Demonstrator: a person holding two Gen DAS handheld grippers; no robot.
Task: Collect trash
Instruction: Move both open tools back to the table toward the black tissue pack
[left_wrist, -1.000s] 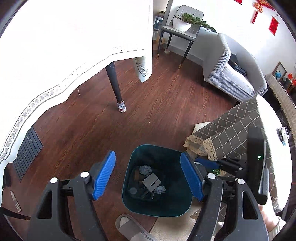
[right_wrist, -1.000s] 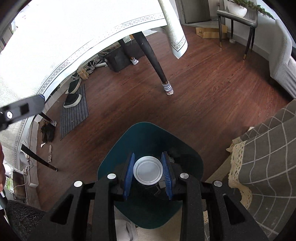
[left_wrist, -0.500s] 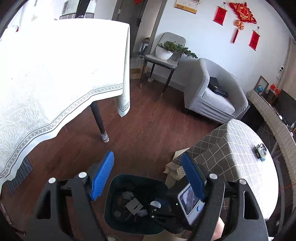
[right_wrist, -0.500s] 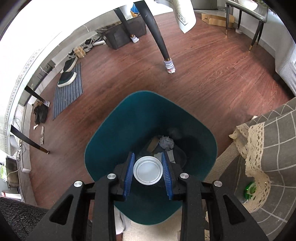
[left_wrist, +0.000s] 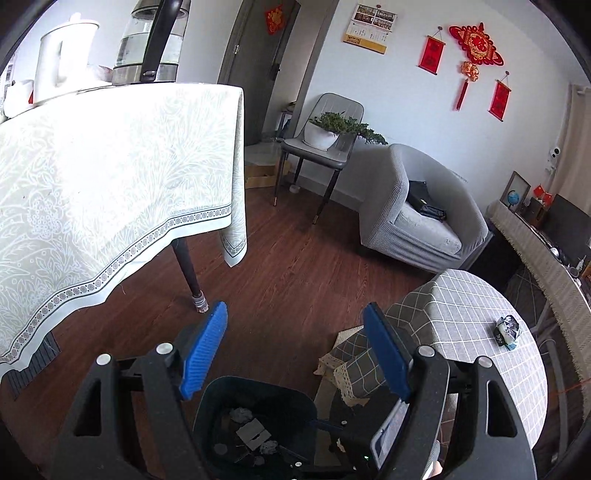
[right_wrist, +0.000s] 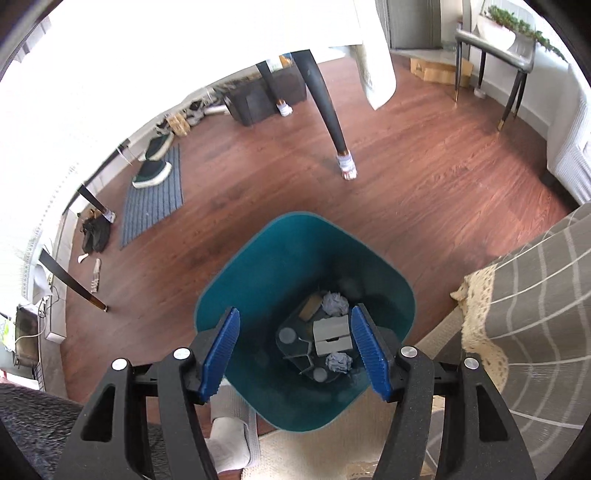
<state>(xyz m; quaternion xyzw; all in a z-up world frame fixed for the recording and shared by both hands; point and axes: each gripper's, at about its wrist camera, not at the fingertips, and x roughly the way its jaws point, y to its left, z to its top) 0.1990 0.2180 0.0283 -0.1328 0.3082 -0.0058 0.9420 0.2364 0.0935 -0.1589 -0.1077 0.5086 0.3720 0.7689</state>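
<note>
- Over the open mouth of the teal trash bin (right_wrist: 258, 258), the right gripper (right_wrist: 295, 354) pointed steeply down; its jaws were opening, and nothing was between the blue pads (right_wrist: 369, 354).
- At the bottom of the bin lay the collected trash: two crumpled paper balls (right_wrist: 335, 303), a grey folded box (right_wrist: 331, 335), a brown piece (right_wrist: 309, 306) and some small round white caps (right_wrist: 287, 335).
- The bin stood on the dark wooden floor (right_wrist: 424, 177), near the corner of a low table covered with a grey checked cloth (right_wrist: 535, 314) that has a lace border.
- A pale slipper (right_wrist: 229, 443) lay on the floor just beside the near rim of the bin.
- The left gripper (left_wrist: 295, 350) was wide apart and held nothing; it was above the floor, and the same bin (left_wrist: 221, 406) was below it, at the lower edge of the left wrist view.
- On the top of the checked table (left_wrist: 480, 332), near its far right edge, one small crumpled wrapper (left_wrist: 508, 328) was lying alone.
- A big table with a white patterned tablecloth (left_wrist: 110, 184) stood on the left; a glass kettle (left_wrist: 147, 40) and a white jug (left_wrist: 59, 55) were near its far edge.
- A grey armchair (left_wrist: 417, 214) and a chair with a potted plant (left_wrist: 325, 129) stood by the far wall.
</note>
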